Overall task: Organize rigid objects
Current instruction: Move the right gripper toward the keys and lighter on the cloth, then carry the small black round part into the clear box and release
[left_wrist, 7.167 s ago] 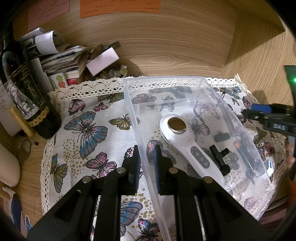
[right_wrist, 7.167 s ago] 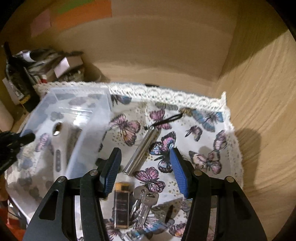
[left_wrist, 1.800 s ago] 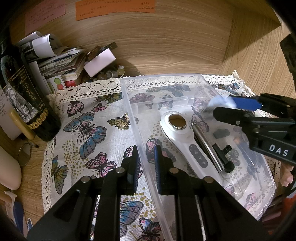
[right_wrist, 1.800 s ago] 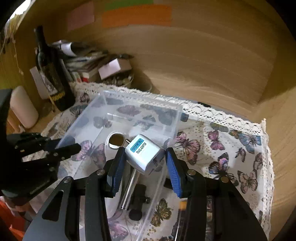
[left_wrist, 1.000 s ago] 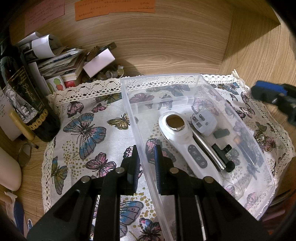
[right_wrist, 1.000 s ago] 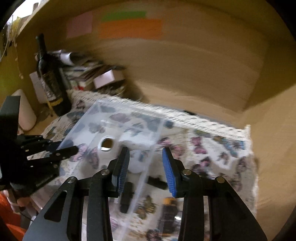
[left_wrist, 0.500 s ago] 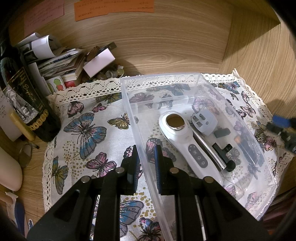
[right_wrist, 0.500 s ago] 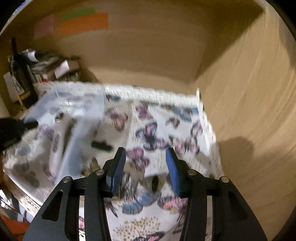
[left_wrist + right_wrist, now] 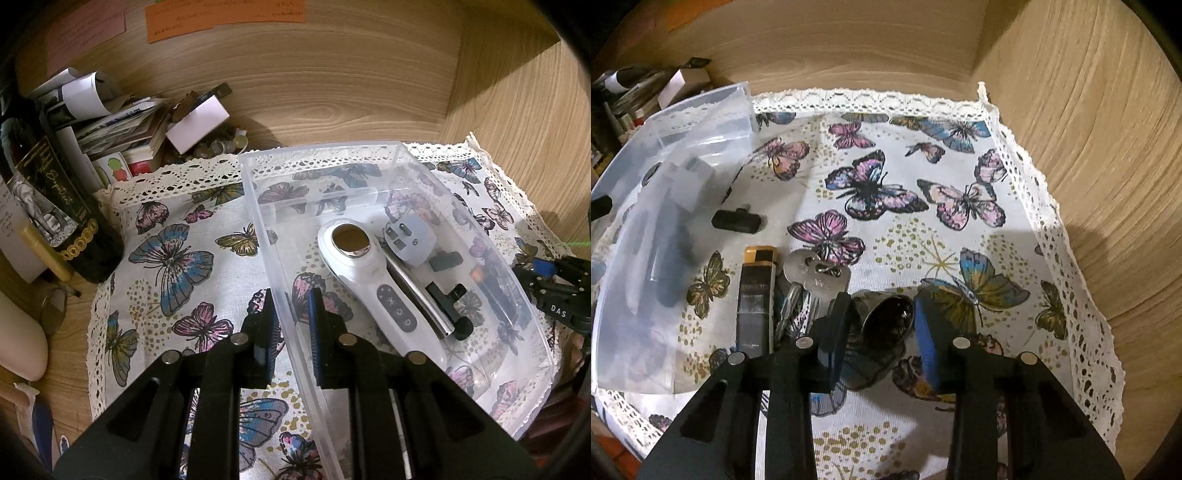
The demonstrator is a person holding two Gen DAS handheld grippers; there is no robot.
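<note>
Left wrist view shows the butterfly cloth (image 9: pixel 166 258) spread over the desk, and on it the clear plastic bin (image 9: pixel 280 295), whose near wall is pinched in the closed jaws of the left gripper (image 9: pixel 291 328). Inside the bin already lie a white handheld device (image 9: pixel 373 288), a silver tube (image 9: pixel 421 299) beside it, a grey travel adapter (image 9: pixel 410 240) and a black T-shaped part (image 9: pixel 448 306), so a good share of the sorting looks done. Right wrist view shows what is left on the cloth outside the bin: a black and gold lighter (image 9: pixel 755 291), a bunch of keys (image 9: pixel 812 284) just beside it, and a small black piece (image 9: pixel 737 221) near the bin wall. The right gripper (image 9: pixel 881 325) is closing its jaws around a small dark metal cup (image 9: pixel 886 317) lying on its side; whether both pads already press on it I cannot tell.
</note>
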